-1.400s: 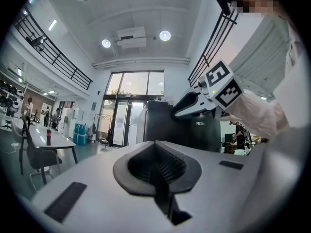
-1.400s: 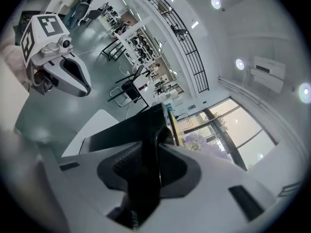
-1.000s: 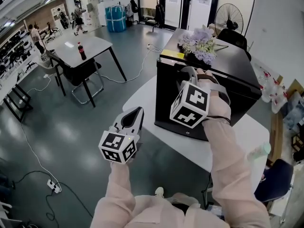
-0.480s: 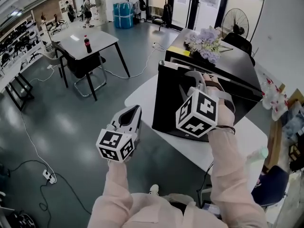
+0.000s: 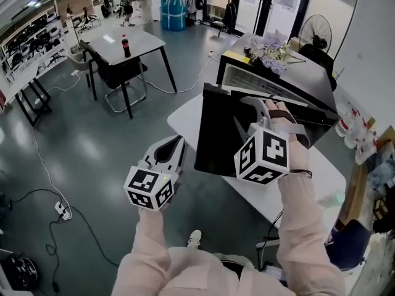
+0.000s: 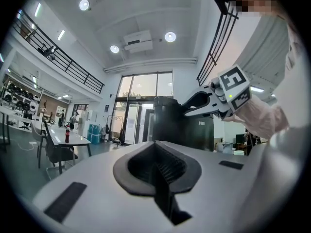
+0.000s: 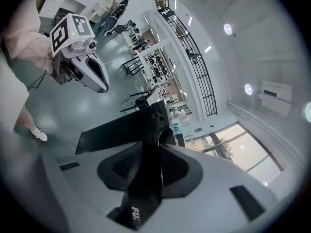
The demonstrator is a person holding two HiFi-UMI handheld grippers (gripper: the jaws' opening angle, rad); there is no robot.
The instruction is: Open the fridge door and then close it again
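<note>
Head view: the fridge door [image 5: 217, 134] stands swung part-way out from the black fridge [image 5: 290, 82], which sits on the white surface [image 5: 180, 119]. A gap shows behind the door's top edge. My right gripper [image 5: 248, 103] has that top edge between its jaws. In the right gripper view the dark panel runs straight through the jaws with the pads on it, though they are just easing apart. My left gripper [image 5: 174, 148] hangs off to the side above the floor [image 5: 92, 147], and in the left gripper view its jaws are together with nothing in them. I judge the opening half well under way, perhaps not finished. Swinging the door back and shutting it is all left to do.
</note>
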